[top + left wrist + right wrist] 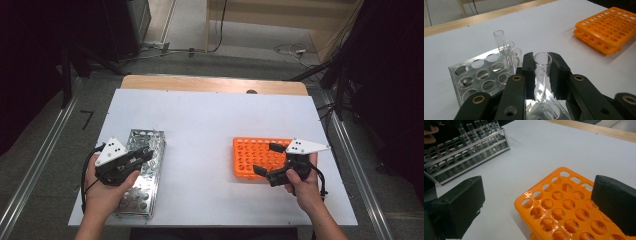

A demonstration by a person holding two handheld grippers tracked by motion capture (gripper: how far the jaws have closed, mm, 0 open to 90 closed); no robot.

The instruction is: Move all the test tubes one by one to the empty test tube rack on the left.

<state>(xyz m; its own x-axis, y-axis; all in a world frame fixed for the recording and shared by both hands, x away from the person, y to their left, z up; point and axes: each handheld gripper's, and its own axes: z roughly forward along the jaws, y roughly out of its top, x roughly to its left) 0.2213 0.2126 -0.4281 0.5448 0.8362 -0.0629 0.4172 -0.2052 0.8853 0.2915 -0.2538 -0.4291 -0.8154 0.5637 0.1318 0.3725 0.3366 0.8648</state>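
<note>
The left gripper [541, 72] is pinching a clear glass tube [542, 75] just above the metal rack [477, 75], centre of the left gripper view. At lower right of the high view, the right gripper [264, 159] is hovering over the orange rack [252, 155], jaws spread wide.

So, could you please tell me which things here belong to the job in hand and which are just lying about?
In the job:
- left tool, shut on a glass test tube
- metal rack, with three more tubes
- orange rack, no tubes in it
- right tool, open over the orange rack

Lying about:
- cables on the floor beyond the table
</note>
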